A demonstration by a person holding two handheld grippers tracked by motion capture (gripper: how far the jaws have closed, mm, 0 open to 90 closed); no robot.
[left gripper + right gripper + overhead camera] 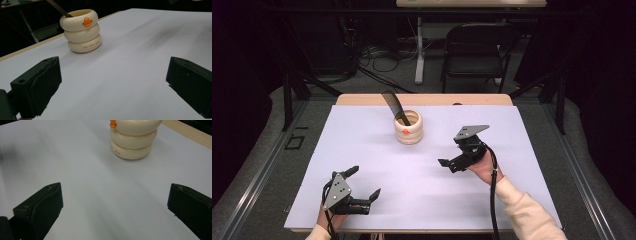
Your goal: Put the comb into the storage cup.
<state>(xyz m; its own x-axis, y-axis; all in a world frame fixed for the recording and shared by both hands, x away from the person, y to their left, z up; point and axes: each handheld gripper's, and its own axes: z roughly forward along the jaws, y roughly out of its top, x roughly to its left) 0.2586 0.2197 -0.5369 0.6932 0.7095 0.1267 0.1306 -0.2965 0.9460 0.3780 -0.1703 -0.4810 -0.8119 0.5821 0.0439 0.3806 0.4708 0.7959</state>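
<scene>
White tabletop [362,165], cream ringed cup [408,127] w/ dark comb [393,104] (tip hidden inside), both grippers spread, empty.

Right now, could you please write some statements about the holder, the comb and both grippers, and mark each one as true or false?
1. The cream holder stands upright on the white table cover. True.
2. The dark comb lies flat on the cover. False: it stands tilted inside the holder.
3. The left gripper is open and holds nothing. True.
4. The right gripper is shut on the comb. False: it is open, apart from the holder.
5. The holder bears an orange mark. True.
</scene>
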